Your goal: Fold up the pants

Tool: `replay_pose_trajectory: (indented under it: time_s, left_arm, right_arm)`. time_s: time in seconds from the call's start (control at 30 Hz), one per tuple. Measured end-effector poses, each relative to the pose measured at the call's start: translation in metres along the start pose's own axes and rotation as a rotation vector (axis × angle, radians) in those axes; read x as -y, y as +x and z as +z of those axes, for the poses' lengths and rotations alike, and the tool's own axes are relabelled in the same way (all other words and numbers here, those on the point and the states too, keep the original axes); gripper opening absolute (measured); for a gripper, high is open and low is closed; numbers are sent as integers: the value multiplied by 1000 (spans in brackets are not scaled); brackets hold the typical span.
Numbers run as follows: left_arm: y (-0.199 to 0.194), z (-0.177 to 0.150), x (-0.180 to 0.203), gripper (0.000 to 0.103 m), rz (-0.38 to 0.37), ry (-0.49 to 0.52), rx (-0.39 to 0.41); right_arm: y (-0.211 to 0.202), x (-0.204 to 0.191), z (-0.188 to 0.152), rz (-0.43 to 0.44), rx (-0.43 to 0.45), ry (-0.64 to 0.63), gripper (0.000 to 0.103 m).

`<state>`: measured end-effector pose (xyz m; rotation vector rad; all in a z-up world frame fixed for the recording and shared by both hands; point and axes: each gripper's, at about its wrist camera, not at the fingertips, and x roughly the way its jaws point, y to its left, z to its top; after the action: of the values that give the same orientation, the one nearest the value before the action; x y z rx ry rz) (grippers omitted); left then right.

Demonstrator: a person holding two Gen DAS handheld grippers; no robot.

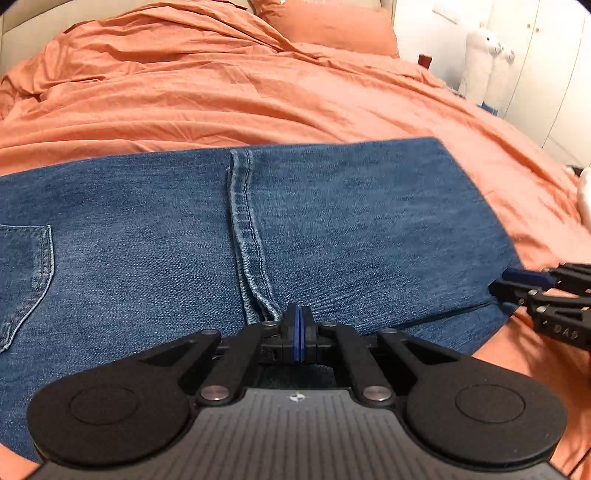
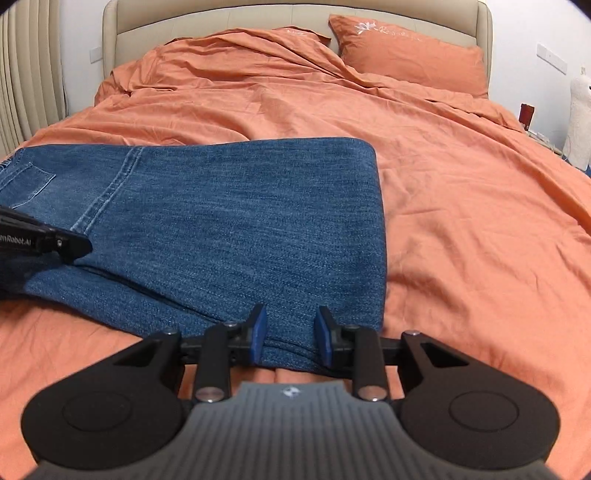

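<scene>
One pair of blue jeans (image 2: 229, 221) lies folded on the orange duvet (image 2: 461, 221), near the bed's foot. I hold two grippers. My left gripper (image 1: 298, 332) has its blue pads pressed together over the near edge by the centre seam (image 1: 245, 229); I cannot tell whether denim is caught between them. My right gripper (image 2: 290, 330) has its fingers spread around the jeans' near right corner. One back pocket (image 1: 26, 280) shows. Two orange pillows (image 2: 410, 55) lie before one beige headboard (image 2: 229, 18). Two white plush toys (image 1: 480, 62) stand beside the bed.
</scene>
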<state>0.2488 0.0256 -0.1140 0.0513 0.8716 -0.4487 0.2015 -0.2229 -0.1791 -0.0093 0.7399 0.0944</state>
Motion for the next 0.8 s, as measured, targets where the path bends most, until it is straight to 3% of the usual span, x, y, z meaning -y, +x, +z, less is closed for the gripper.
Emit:
replay_pose_trajectory:
  time_s: [0.07,0.1,0.13,0.17,0.2,0.3,0.47,0.5,0.63,0.7,0.8]
  left_arm:
    - [-14,2,-4,8,-20,-24,21]
    - [-24,2,-6,14,-31,-39,40]
    - [-35,2,-9,19,-39,-60,54]
    - [-46,1,-12,30,-33,-79,67]
    - [-57,0,-16,31,-29,-92,82]
    - [-90,-2,-37,32,-18,-138,114]
    - [-132,-11,-93,36,73,-304,188]
    - [-139,-14,-105,36,102,-344,202]
    - [-161,-30,-162,43,179,-545,248]
    - [-168,-40,-192,51,190,-660,273]
    - [-171,-59,-237,54,188,-833,320]
  right_arm:
    - [-4,0,0,-4,21,-12,27]
    - [-7,0,1,-9,38,-16,34]
    - [-11,0,2,-15,47,-17,49]
    - [-16,0,4,-13,48,-10,58]
    - [-22,1,8,8,56,4,68]
    - [-40,-5,22,75,89,20,69]
    - [-50,-39,46,109,97,-113,66]
    - [-51,-46,51,120,95,-135,59]
    - [-49,-71,71,158,76,-193,48]
    - [-45,-84,80,168,61,-222,47]
    - [-37,-101,90,180,42,-265,46]
